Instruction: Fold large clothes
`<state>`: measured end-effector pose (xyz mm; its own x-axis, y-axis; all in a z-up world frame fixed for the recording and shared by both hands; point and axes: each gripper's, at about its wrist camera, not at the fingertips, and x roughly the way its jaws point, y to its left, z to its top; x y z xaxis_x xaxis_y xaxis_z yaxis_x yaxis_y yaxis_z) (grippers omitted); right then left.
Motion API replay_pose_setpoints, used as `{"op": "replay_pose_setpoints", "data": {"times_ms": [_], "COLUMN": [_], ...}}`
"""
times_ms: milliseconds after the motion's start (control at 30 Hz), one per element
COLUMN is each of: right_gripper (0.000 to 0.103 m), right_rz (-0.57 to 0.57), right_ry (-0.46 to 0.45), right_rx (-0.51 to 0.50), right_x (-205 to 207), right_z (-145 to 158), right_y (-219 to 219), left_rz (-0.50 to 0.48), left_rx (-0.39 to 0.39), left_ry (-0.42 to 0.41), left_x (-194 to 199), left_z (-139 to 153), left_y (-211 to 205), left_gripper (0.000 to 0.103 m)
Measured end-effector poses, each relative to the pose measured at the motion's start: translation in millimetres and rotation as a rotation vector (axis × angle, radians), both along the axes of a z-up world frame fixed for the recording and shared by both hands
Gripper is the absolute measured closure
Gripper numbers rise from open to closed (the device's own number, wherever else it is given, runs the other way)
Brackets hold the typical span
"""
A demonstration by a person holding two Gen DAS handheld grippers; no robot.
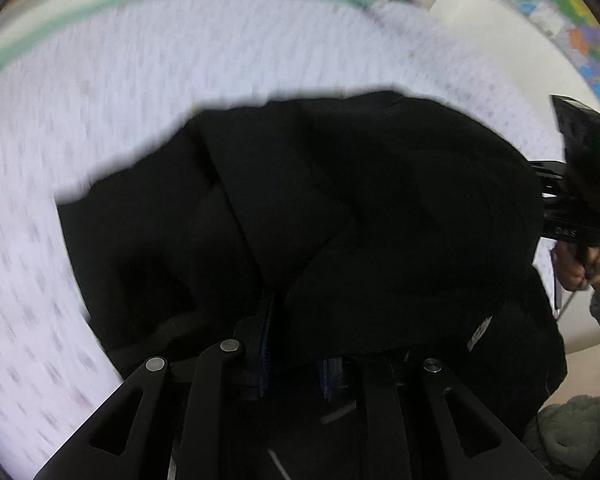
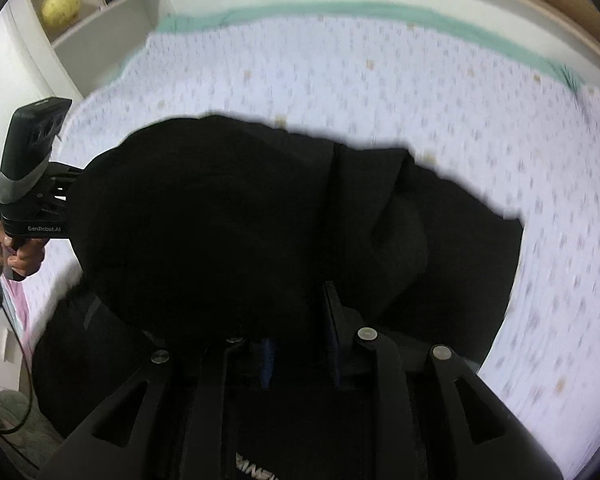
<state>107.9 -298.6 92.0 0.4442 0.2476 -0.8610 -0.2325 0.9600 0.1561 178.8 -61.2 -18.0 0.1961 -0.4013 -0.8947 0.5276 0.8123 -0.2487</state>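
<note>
A large black garment point(image 1: 340, 208) hangs bunched over a bed, held up by both grippers. My left gripper point(image 1: 296, 344) is shut on the black garment, whose cloth drapes over the fingers and hides the tips. My right gripper point(image 2: 300, 332) is shut on the same garment point(image 2: 228, 216), cloth covering its left finger. In the left wrist view the right gripper's body point(image 1: 580, 184) shows at the right edge, in a hand. In the right wrist view the left gripper's body point(image 2: 28, 184) shows at the left edge. A white label point(image 1: 478, 332) shows on the cloth.
The bed point(image 1: 180, 80) has a white sheet with small dots and a green border point(image 2: 380, 12) at its far edge. A white shelf point(image 2: 100, 8) with a yellow ball stands at the far left. A coloured map point(image 1: 572, 28) hangs on the wall. A grey rug point(image 1: 576, 428) lies below.
</note>
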Motion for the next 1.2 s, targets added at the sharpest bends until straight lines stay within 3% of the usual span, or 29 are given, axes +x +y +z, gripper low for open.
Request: {"op": "replay_pose_setpoints", "data": {"times_ms": [67, 167, 333, 400, 467, 533, 600, 667, 767, 833, 900, 967, 1067, 1200], "right_gripper": [0.077, 0.072, 0.072, 0.072, 0.068, 0.047, 0.039, 0.039, 0.039, 0.039, 0.042, 0.043, 0.043, 0.043], "right_rz": [0.001, -0.007, -0.043, -0.064, -0.076, -0.084, -0.086, -0.07, -0.078, -0.079, -0.102, -0.127, -0.144, -0.168], "right_ry": [0.047, 0.108, 0.075, 0.034, -0.024, -0.073, -0.11, -0.115, -0.074, -0.014, 0.101, 0.184, 0.147, 0.135], "right_rx": [-0.029, -0.05, -0.005, 0.034, 0.091, 0.145, 0.184, 0.156, 0.051, 0.01, 0.007, 0.039, 0.046, 0.046], "right_x": [-13, -28, -56, -56, -45, -22, 0, 27, 43, 53, 64, 61, 46, 42], "right_z": [-16, -23, 11, 35, 63, 86, 99, 100, 75, 42, -9, -56, -77, -60], "right_y": [5, 6, -16, -22, -23, -14, -5, 12, 28, 35, 27, 20, 17, 18], "left_rz": [0.019, 0.058, 0.12, 0.14, 0.155, 0.181, 0.184, 0.181, 0.137, 0.105, 0.094, 0.116, 0.155, 0.127], "left_rx": [0.047, 0.041, 0.021, -0.058, -0.187, -0.286, -0.319, -0.301, -0.323, -0.222, -0.125, -0.127, -0.156, -0.149], "left_ry": [-0.005, -0.008, -0.039, -0.091, -0.139, -0.168, -0.159, -0.128, 0.037, 0.092, 0.129, 0.145, 0.145, 0.105], "left_x": [-17, -32, -52, -50, -37, -19, 0, 18, 38, 33, 19, 12, 12, 4], "left_z": [-11, -1, 38, 71, 106, 131, 135, 121, 71, 28, -15, -44, -49, -29], "left_y": [2, 17, 52, 56, 50, 34, 12, -11, -35, -51, -61, -59, -57, -59], "left_gripper": [0.083, 0.083, 0.083, 0.083, 0.083, 0.076, 0.062, 0.061, 0.062, 0.062, 0.062, 0.061, 0.062, 0.061]}}
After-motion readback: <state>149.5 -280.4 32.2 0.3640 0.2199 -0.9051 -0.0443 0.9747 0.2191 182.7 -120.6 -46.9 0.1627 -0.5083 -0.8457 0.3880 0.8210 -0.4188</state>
